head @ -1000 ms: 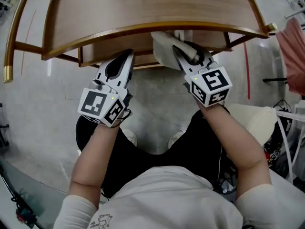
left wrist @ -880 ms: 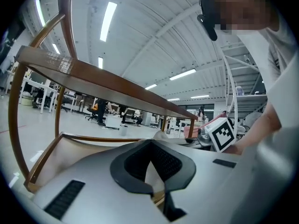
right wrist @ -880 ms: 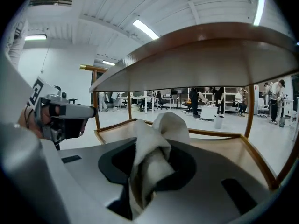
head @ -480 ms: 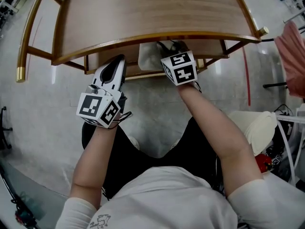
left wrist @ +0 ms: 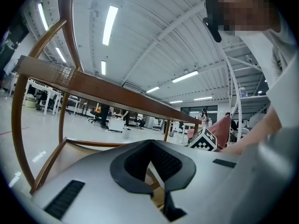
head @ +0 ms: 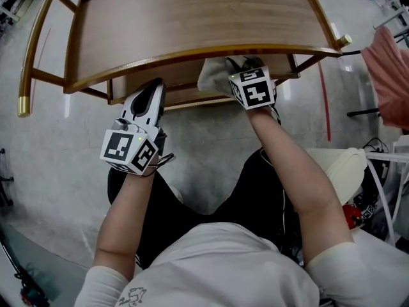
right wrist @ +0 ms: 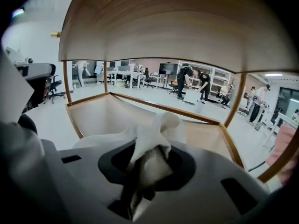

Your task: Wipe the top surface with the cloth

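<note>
Nearest, holding the left hand-held gripper (head: 156, 85) pressed together and empty, just beside the front edge of the lower wooden shelf (head: 179, 77). Farther in, pinching the crumpled white cloth (right wrist: 152, 134) in the right hand-held gripper (right wrist: 149, 164), under the curved brown wooden tabletop (head: 192, 18), above that shelf. Probably needing to be drawing the cloth clear of the rim, lifting over, then pressing flat on top with a firm pinch.

A wooden table (head: 192, 18) with a curved top and gold-coloured frame (head: 24, 104) stands on the pale floor (head: 64, 165) in front of me; a lower shelf (right wrist: 105, 113) sits beneath.
</note>
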`<state>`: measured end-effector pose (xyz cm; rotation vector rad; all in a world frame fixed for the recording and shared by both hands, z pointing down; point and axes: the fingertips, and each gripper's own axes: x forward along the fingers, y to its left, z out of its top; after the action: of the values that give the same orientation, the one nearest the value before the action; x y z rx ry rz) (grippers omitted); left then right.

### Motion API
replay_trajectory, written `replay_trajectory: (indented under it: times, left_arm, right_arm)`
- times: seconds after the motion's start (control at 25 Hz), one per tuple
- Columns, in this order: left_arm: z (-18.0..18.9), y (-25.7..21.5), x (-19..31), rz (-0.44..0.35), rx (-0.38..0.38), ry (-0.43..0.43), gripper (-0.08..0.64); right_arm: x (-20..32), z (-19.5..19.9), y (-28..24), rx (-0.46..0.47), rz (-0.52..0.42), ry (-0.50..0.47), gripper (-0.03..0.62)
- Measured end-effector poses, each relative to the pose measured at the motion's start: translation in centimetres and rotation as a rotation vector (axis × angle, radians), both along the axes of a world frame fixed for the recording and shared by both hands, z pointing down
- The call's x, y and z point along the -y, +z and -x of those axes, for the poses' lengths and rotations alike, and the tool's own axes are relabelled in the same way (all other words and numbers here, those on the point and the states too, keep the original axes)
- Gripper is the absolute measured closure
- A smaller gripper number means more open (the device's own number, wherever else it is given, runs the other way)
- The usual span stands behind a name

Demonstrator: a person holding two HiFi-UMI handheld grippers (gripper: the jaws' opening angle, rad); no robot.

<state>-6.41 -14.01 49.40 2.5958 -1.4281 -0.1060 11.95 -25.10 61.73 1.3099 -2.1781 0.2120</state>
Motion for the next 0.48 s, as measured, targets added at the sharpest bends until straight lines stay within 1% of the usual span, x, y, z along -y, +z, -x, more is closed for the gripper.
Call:
replay_trajectory:
  times: [0.2, 0.48]
  left_arm:
    - [-0.2, -0.1, -0.1, 0.01, 0.002, 0.004, 0.554]
    - [-0.1, 0.2, 0.0, -0.007, -0.001, 0.015, 0.554]
  right_arm:
    - [0.6, -6.8, 0.3, -0.052, 0.013, 0.093, 0.503]
    - [1.3, -14.2, 0.2, -0.123, 0.029, 0.185, 0.503]
